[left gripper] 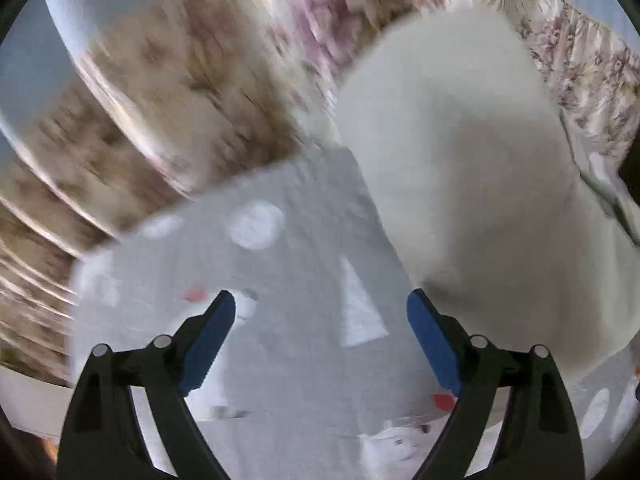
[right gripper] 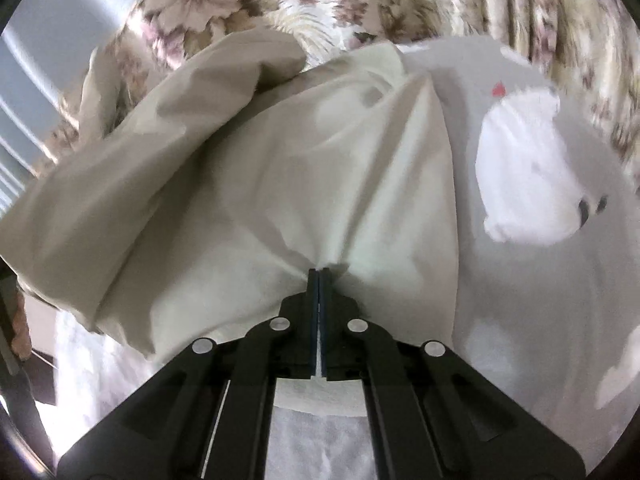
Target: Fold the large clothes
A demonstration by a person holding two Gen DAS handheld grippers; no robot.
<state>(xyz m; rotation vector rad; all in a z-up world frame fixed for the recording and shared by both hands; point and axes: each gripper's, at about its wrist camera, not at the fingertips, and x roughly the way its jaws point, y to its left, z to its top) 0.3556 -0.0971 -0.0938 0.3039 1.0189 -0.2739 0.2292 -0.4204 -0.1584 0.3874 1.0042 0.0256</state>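
One cream garment (right gripper: 280,168) on one grey printed sheet (left gripper: 280,260); left gripper (left gripper: 320,312) jaws apart, right gripper (right gripper: 319,276) jaws clamped on garment.

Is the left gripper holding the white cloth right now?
No, the left gripper stands wide open with nothing between its blue pads, and the cream cloth lies off to its side.

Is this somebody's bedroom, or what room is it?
Probably a bedroom at home. There is a grey bedsheet printed with white animals, flowery curtains hanging behind it, and a cream garment being folded on top.
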